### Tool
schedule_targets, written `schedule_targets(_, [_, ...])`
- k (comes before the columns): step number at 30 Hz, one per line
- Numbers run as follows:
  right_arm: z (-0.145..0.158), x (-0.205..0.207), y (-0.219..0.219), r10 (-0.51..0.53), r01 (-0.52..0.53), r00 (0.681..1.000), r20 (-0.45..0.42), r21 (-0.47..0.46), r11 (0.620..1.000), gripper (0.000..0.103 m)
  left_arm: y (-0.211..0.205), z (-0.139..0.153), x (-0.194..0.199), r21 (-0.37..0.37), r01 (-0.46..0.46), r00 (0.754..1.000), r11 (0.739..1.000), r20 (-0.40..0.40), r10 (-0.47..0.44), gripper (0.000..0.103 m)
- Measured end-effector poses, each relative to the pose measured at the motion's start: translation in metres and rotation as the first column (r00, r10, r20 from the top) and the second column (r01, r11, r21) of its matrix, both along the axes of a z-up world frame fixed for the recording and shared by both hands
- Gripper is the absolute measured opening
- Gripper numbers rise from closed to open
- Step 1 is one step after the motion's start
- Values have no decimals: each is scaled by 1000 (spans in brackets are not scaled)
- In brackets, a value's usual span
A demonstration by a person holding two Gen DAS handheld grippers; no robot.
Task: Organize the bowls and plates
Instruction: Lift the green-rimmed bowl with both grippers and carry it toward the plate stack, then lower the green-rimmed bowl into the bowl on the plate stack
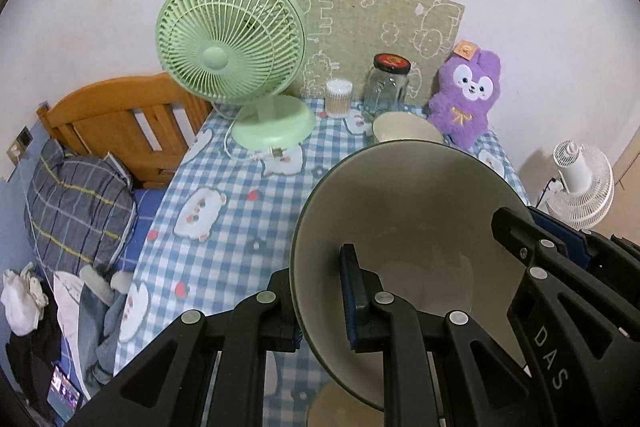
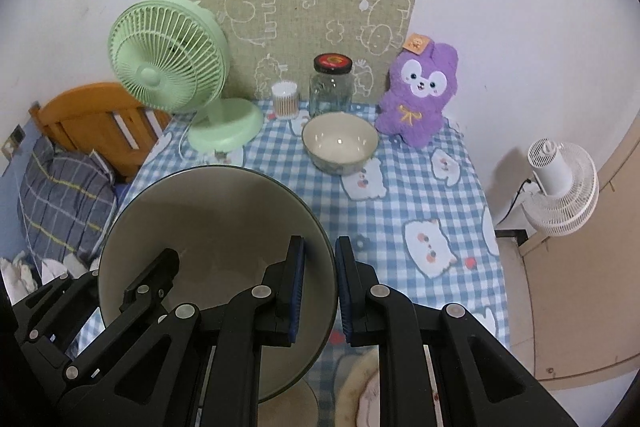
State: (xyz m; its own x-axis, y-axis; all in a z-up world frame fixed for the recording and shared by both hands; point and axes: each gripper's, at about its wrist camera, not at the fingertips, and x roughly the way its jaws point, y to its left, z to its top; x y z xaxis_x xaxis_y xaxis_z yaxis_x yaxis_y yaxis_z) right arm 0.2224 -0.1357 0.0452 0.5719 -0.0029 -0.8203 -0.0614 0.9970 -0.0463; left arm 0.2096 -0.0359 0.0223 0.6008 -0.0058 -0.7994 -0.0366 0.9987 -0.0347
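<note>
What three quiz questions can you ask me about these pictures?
1. True or false: the small bowl stands on the checked tablecloth, in front of the glass jar.
2. Left claw and right claw: which grips the big bowl by its rim? A left only, B right only, C both.
3. Fill in: the plush toy is ____.

Key: 1 true; 2 C; 3 purple.

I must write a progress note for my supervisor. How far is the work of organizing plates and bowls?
Nothing looks finished yet. In hand: the large bowl is lifted above the table, its rim clamped by the left gripper and the right gripper. Left: the small bowl stands alone on the checked tablecloth, not yet nested with the large one.
</note>
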Motion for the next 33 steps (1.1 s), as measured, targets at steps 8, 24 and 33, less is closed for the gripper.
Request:
schedule_targets(8, [-17,-35,-10,2,-1,999,-36,10,1000,19,-9,-18,-36,0,-11,1000,1000,-28,11,12])
schedule_targets(24, [-66,-83,-11,12,-10,995,-102,15,1000,19,-10,-65,-84,6,-20,996,1000,-88,21,12])
schedule_targets(33, [-94,-92,-4,9,-8,989,-147,7,1000,19,-1,-93,-95,-14,-33,991,999,-127,31,13])
